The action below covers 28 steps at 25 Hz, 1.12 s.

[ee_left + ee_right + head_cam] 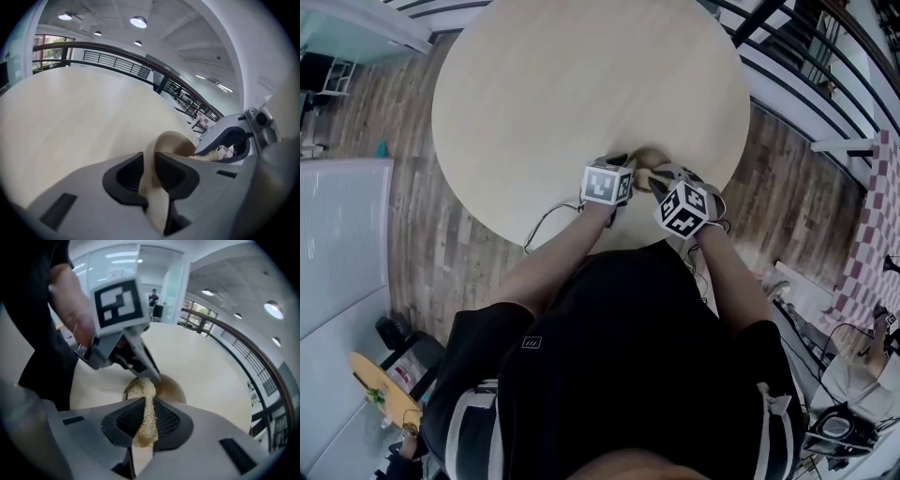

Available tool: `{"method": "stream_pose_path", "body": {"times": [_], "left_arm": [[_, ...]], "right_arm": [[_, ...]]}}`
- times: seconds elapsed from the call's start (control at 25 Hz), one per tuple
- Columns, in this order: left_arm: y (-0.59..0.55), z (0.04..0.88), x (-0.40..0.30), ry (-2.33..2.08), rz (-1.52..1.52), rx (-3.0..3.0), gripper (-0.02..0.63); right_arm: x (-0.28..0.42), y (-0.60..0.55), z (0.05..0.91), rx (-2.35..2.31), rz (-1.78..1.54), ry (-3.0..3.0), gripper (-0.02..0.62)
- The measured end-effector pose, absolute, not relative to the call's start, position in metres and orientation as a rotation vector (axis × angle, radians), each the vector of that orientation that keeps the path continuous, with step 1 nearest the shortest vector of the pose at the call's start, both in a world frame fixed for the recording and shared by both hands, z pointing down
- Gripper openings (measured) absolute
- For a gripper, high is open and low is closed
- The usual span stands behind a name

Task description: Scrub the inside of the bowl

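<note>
Your left gripper (150,161) is pinching the wall of the bowl (174,140) at its eight o'clock side, with the bowl near the five o'clock edge of the table (581,84). Your right gripper (146,411) is clamped on the loofah (142,389), its tip inside the bowl. Hold the rim firm, press the loofah to the inner wall, and sweep round in short circles.

tan bowl (169,140), loofah scrubber (144,399) inside
</note>
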<state>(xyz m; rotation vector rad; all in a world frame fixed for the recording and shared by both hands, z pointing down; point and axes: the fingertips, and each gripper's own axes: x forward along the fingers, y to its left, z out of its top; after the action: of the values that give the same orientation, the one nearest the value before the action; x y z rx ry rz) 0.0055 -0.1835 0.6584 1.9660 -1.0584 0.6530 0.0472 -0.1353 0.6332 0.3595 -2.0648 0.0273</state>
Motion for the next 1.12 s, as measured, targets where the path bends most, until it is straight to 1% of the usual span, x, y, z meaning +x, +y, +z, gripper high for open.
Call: {"method": "stream_pose_path", "body": {"times": [0.16, 0.24, 0.32, 0.52, 0.6, 0.72, 0.84, 0.96, 1.12], "left_arm": [[-0.186, 0.659, 0.009, -1.049, 0.691, 2.014, 0.075], [-0.182, 0.662, 0.012, -1.028, 0.729, 2.051, 0.052], [-0.176, 0.663, 0.015, -1.005, 0.765, 2.098, 0.052], [-0.172, 0.655, 0.017, -0.966, 0.794, 2.177, 0.081], [-0.172, 0.656, 0.014, -0.949, 0.823, 2.184, 0.088], [-0.165, 0.659, 0.006, -0.906, 0.915, 2.221, 0.118], [-0.157, 0.656, 0.0, -0.898, 0.954, 2.237, 0.158], [-0.153, 0.644, -0.01, -0.914, 0.924, 2.25, 0.172], [-0.165, 0.625, -0.02, -0.958, 0.913, 2.32, 0.172]], "right_arm": [[0.04, -0.144, 0.669, 0.265, -0.104, -1.901, 0.057], [0.041, -0.153, 0.679, 0.305, -0.115, -1.882, 0.057], [0.046, -0.167, 0.677, 0.414, -0.036, -1.922, 0.057], [0.053, -0.194, 0.653, 0.636, 0.201, -2.044, 0.057], [0.052, -0.198, 0.646, 0.715, 0.354, -2.12, 0.057], [0.054, -0.202, 0.63, 0.8, 0.56, -2.225, 0.057], [0.065, -0.207, 0.605, 0.858, 0.623, -2.302, 0.057], [0.076, -0.208, 0.58, 0.886, 0.576, -2.347, 0.057], [0.075, -0.187, 0.568, 0.773, 0.264, -2.284, 0.057]]}}
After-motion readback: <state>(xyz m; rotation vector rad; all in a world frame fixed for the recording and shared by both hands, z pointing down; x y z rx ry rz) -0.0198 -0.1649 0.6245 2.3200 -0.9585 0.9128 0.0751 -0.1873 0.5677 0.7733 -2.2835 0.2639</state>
